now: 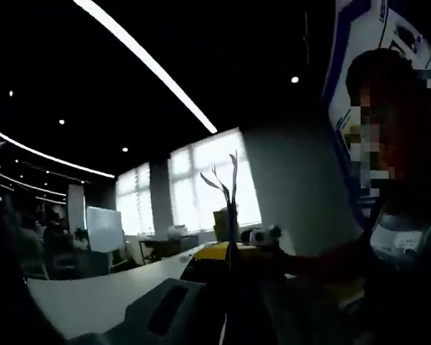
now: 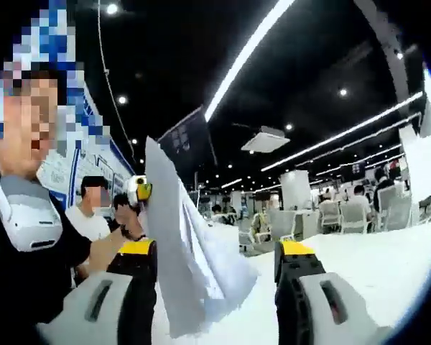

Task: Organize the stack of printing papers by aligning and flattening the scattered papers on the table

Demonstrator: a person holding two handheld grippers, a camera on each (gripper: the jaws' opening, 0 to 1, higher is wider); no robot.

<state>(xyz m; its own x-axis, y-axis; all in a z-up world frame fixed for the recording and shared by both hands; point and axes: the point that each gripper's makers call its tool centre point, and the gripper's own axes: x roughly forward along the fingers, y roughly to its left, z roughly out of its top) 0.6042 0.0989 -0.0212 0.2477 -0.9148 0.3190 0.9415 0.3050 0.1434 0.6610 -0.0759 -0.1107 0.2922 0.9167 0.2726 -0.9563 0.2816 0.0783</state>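
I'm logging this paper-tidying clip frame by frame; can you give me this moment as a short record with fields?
papers: a stack of white sheets stood on edge on the table, seen edge-on in the left gripper view
paper state: top corners fanned, not yet aligned
left gripper: dark view, jaws at the stack, grip cannot be told
right gripper: jaws apart, stack rising between them beside the left jaw
table: white top
person: in dark clothes, close beside the stack
background: large office, ceiling light strips

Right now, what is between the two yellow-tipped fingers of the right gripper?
In the right gripper view, the papers stand upright by the left finger; bare white table shows before the right finger.
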